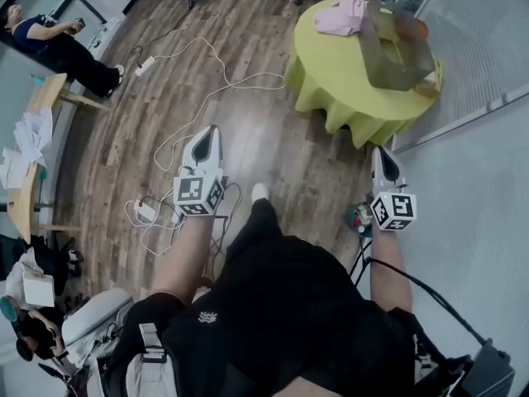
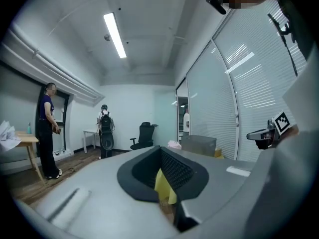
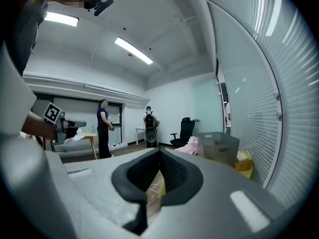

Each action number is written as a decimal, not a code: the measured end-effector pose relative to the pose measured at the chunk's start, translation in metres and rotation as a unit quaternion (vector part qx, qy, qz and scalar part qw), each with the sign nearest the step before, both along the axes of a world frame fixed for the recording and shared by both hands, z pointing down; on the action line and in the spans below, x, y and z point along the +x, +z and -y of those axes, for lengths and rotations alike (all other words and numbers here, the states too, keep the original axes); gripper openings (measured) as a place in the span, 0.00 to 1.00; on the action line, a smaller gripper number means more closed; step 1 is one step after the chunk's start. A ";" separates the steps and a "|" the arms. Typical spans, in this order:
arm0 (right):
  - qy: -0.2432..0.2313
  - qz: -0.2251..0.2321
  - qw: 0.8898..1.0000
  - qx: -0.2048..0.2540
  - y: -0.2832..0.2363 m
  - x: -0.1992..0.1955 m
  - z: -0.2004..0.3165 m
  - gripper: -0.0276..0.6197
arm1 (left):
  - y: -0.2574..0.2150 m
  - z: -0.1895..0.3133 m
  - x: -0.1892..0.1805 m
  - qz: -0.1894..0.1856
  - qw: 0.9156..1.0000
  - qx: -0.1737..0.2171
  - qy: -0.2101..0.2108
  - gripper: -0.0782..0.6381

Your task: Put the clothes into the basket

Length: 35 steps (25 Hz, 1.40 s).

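Head view: looking steeply down onto a brown wood-plank floor (image 1: pixel 248 98) strewn with loose white cables (image 1: pixel 215 73). Ahead and to the right, a round table draped in a yellow-green cloth (image 1: pixel 347 98). On it, a crumpled pink garment (image 1: pixel 343 15) at the far left edge, lying against a grey translucent plastic basket (image 1: pixel 397 52) and not inside it. Well short of the table, left gripper (image 1: pixel 211 132) and right gripper (image 1: pixel 378 151) held out over the floor, both with jaws pressed together. Along the right side, pale grey flooring and a glass partition with white blinds (image 1: pixel 479 40). At upper left, a person in dark clothes (image 1: pixel 50 44) near a light wooden desk (image 1: pixel 45 93) piled with papers.

Left gripper view: jaws closed tip to tip, pinching nothing, with only a sliver of the yellow-green cloth showing through the slit. Beyond them, the basket with the pink garment at its left, a black office chair (image 2: pixel 145 133), a person wearing a backpack (image 2: pixel 104 133), white walls and a long ceiling strip light (image 2: pixel 114 34).

Right gripper view: jaws likewise shut together and empty. Past them, the pink garment resting against the basket's left side on the table.
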State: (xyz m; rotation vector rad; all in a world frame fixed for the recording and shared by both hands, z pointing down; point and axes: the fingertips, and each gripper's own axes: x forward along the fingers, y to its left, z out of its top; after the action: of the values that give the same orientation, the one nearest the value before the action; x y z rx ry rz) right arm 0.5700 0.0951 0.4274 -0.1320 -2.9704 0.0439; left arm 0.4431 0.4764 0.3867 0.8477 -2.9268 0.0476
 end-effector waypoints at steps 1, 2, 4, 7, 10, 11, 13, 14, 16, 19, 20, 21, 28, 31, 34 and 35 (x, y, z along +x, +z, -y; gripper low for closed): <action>0.006 -0.003 1.000 0.002 0.000 -0.015 -0.001 0.05 | 0.001 -0.001 -0.018 0.000 1.000 0.001 0.003 0.12; 0.014 -0.006 1.000 0.002 -0.001 -0.031 -0.003 0.05 | 0.000 -0.003 -0.037 0.001 1.000 0.003 0.007 0.12; 0.031 -0.008 0.999 -0.002 -0.006 -0.063 -0.009 0.05 | -0.008 -0.006 -0.074 0.006 1.000 0.007 0.021 0.12; 0.050 -0.007 0.999 -0.004 -0.023 -0.105 -0.027 0.05 | -0.024 -0.016 -0.124 0.016 0.999 0.002 0.050 0.12; 0.054 -0.008 0.999 -0.002 -0.035 -0.148 -0.048 0.05 | -0.035 -0.028 -0.171 0.023 0.997 -0.004 0.069 0.12; 0.054 -0.007 0.999 -0.001 -0.036 -0.162 -0.055 0.05 | -0.037 -0.031 -0.185 0.023 0.997 -0.003 0.073 0.12; 0.054 -0.004 0.999 0.001 -0.039 -0.186 -0.070 0.05 | -0.037 -0.040 -0.210 0.022 0.996 -0.001 0.083 0.12; 0.054 -0.002 0.999 0.003 -0.040 -0.196 -0.080 0.05 | -0.036 -0.045 -0.221 0.022 0.996 0.000 0.088 0.12; 0.050 -0.004 0.999 0.010 -0.039 -0.214 -0.102 0.05 | -0.031 -0.058 -0.242 0.022 0.995 0.000 0.097 0.12; 0.044 -0.019 0.999 0.011 -0.026 -0.237 -0.115 0.05 | -0.015 -0.065 -0.272 0.017 0.995 0.001 0.097 0.12; 0.042 -0.024 0.999 0.012 -0.020 -0.245 -0.112 0.05 | -0.008 -0.062 -0.281 0.017 0.995 0.001 0.095 0.12; 0.039 -0.028 0.999 0.013 -0.015 -0.252 -0.106 0.05 | -0.003 -0.058 -0.288 0.018 0.996 0.001 0.092 0.12; 0.011 -0.014 1.000 0.017 -0.024 -0.316 -0.096 0.05 | 0.004 -0.048 -0.321 0.012 0.997 0.012 0.078 0.12; -0.003 -0.001 1.000 0.015 -0.037 -0.346 -0.111 0.05 | -0.013 -0.059 -0.342 0.020 0.997 0.007 0.070 0.12; -0.003 -0.003 1.000 0.002 -0.025 -0.384 -0.098 0.05 | -0.017 -0.049 -0.377 0.032 0.997 -0.001 0.066 0.12; -0.005 -0.002 1.000 0.000 -0.018 -0.400 -0.087 0.05 | -0.015 -0.039 -0.392 0.034 0.997 -0.006 0.065 0.12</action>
State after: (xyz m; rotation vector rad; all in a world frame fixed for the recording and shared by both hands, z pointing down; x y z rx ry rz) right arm 0.1696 0.1825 0.4094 -0.1469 -2.9655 0.0426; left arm 0.0508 0.5153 0.3721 1.0534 -2.9261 0.1041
